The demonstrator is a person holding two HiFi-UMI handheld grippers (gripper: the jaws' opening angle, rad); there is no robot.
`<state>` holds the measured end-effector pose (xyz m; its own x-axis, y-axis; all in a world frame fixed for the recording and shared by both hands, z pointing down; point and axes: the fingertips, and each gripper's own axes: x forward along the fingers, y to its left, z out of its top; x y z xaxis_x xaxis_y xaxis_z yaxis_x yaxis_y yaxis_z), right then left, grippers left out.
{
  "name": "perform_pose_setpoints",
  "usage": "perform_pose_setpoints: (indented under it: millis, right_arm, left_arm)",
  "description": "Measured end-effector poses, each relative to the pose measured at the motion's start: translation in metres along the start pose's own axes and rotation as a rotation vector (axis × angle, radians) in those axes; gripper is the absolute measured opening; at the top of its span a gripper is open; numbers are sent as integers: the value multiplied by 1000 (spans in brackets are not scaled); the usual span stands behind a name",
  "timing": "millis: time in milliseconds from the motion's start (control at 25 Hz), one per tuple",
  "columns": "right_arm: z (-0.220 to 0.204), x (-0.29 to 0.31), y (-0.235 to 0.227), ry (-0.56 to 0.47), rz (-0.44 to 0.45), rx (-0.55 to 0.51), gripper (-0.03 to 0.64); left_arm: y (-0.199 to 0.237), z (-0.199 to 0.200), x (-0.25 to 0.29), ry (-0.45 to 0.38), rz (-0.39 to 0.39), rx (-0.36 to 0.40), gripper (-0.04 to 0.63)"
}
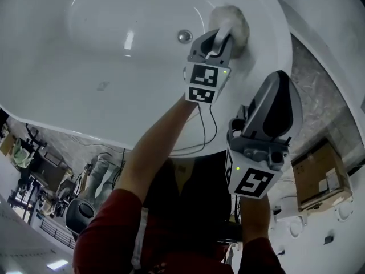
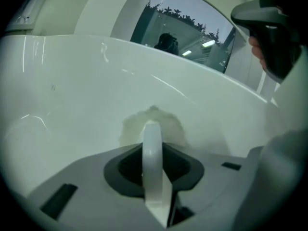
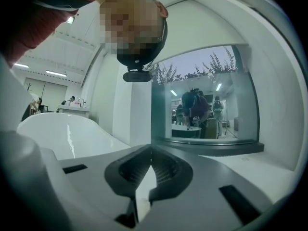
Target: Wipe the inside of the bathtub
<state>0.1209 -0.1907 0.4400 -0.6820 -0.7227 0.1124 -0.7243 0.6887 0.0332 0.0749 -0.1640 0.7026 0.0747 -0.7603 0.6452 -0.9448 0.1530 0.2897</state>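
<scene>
Just beside the drain [image 1: 184, 36], on the side toward the bathtub's [image 1: 102, 50] far curved wall, the left gripper [image 1: 219, 40] pressed a pale fluffy cloth [image 1: 234, 23] against the white enamel. The left gripper view showed its jaws clamped on that cloth [image 2: 129, 129], whose ragged edge spread out past both sides of the closed tips and lay flat on the tub wall [image 2: 72, 95]. A thin cable [image 1: 204, 131] hung from the gripper back across the rim nearest the person.

The right gripper [image 1: 276, 104] was well away from the drain, outside the basin and above the near rim. It pointed up toward the person rather than into the tub. Its own view showed the jaws [image 3: 148, 158] brought together with nothing between them, so it was idle.

The job seemed to be mid-wipe, with the cloth on one patch of the wall and the broad basin on the other side of the drain yet to be covered.

The main risk was the cloth working loose. The enamel looked slick and the wall curved, so a hard sweep could drag the cloth sideways out of the pinch. The bare jaw tips would then scrape the surface. Too light a pressure would let the cloth skim without cleaning. A long sweep across the drain could also snag the fluffy fibres on the metal fitting. The hanging cable might trail over the wet rim if the arm reached deeper.
</scene>
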Motion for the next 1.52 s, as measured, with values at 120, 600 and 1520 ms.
perform_pose_setpoints:
  millis: [120,600,1520]
  right_arm:
    - [-14,9,5,7,-4,5,11]
    - [-74,35,32,67,3,-10,11]
    - [-78,35,54,96,-50,-51,11]
  left_arm:
    - [18,-22,16,33,31,-18,98]
    - [73,-86,61,120,75,-32,98]
    - [90,-93,58,160,71,6,98]
